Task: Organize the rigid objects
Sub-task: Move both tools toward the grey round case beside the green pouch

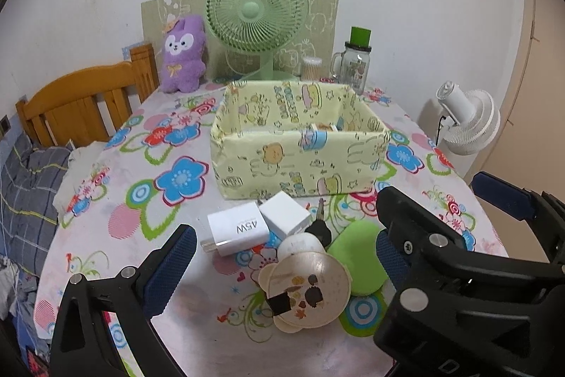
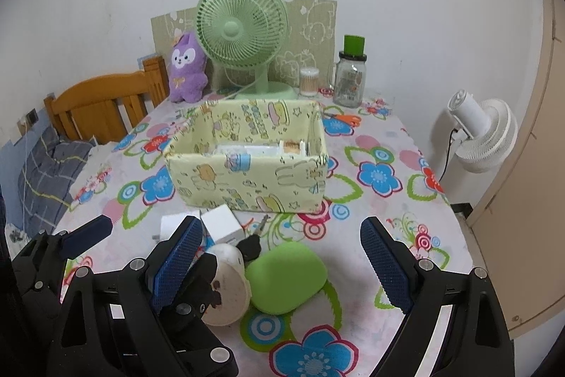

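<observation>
A yellow cartoon-print box (image 1: 300, 161) stands mid-table, with a few small items inside; it also shows in the right wrist view (image 2: 247, 179). In front of it lie a white 45W charger (image 1: 238, 228), a white cube adapter (image 1: 284, 214), a black key (image 1: 319, 228), a white round case (image 1: 300, 244), a bear-shaped beige case (image 1: 305, 288) and a green oval case (image 1: 356, 257). My left gripper (image 1: 282, 267) is open above the bear-shaped case. My right gripper (image 2: 282, 264) is open around the green case (image 2: 286, 278).
A green desk fan (image 1: 256, 13), a purple plush (image 1: 183, 55), a cotton-swab jar (image 1: 310, 68) and a glass jar with a green lid (image 1: 355, 62) stand at the table's back. Orange scissors (image 2: 344, 119) lie behind the box. A white fan (image 2: 483, 133) stands off the table's right edge.
</observation>
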### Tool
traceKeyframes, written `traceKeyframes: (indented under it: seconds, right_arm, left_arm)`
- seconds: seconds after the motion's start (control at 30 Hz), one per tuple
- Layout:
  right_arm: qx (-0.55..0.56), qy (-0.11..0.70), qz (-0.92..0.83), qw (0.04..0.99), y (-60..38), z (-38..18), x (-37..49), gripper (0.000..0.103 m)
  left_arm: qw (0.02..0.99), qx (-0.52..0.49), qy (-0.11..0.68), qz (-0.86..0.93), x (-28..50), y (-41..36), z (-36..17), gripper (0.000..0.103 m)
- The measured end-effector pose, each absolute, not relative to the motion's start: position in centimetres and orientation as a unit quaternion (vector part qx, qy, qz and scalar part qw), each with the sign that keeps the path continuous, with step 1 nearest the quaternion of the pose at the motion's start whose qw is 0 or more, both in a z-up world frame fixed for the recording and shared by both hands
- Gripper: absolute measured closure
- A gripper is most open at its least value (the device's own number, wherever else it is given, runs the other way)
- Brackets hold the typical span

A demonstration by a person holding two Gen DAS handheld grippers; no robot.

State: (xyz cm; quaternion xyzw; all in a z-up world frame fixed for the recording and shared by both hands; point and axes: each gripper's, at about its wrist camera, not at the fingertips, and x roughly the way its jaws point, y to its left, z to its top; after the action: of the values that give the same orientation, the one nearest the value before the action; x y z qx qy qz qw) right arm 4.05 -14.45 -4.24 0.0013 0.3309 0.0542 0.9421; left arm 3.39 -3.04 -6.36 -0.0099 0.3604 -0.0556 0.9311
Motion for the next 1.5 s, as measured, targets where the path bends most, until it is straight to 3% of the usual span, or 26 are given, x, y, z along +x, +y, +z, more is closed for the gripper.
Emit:
traceKeyframes:
  seconds: [0.57, 1.3, 1.43, 1.5]
  right_arm:
    - [0.007, 0.364, 0.045, 0.930, -15.7, -9.9, 5.3, 0.010]
    - [-0.003, 0.405, 0.032, 0.914, -15.6, -13.4, 6.9, 0.010]
    - [-0.006, 0.409, 0.033, 0.912, -15.4, -13.6, 7.0, 0.010]
    - [-0.004, 0.409, 0.035, 0.912, -15.3, -13.6, 7.1, 0.010]
  left_arm:
    - [0.910, -0.007, 0.410, -0.061, 4.4, -3.6, -12.0, 0.000]
    - [0.895, 0.009, 0.440, -0.075, 5.2, -5.1, -14.8, 0.000]
    - [0.894, 0.010, 0.440, -0.080, 5.1, -5.1, -14.9, 0.016]
    - [0.893, 0.007, 0.443, -0.084, 5.0, -5.0, -14.8, 0.016]
